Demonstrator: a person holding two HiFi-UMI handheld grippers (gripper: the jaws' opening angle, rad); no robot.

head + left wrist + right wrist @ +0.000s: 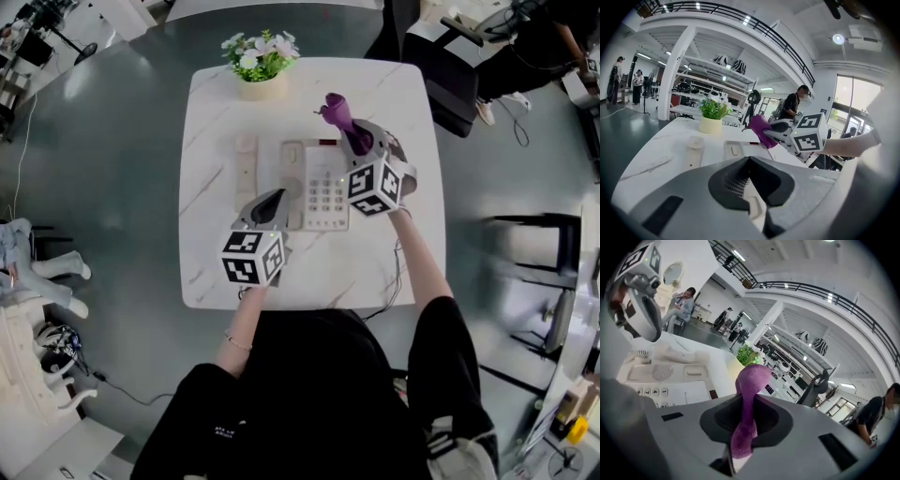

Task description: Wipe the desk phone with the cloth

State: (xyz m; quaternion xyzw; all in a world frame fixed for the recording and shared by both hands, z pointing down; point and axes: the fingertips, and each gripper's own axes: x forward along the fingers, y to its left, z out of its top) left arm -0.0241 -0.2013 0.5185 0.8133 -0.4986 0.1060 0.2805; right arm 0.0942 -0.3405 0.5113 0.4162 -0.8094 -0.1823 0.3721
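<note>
A white desk phone [323, 187] lies in the middle of the white marble table [211, 253]. Its handset [246, 167] is off the cradle and lies flat on the table just left of the phone. My right gripper [359, 142] hangs over the phone's top right corner, shut on a purple cloth [337, 111] that sticks up past the jaws. In the right gripper view the cloth [752, 378] runs between the jaws, above the keypad [670, 390]. My left gripper [275, 199] is shut and holds nothing, at the phone's lower left edge.
A potted plant [261, 61] stands at the table's far edge, behind the phone. A black office chair [450, 66] and a seated person are beyond the far right corner. Dark frames [534, 253] stand on the floor to the right.
</note>
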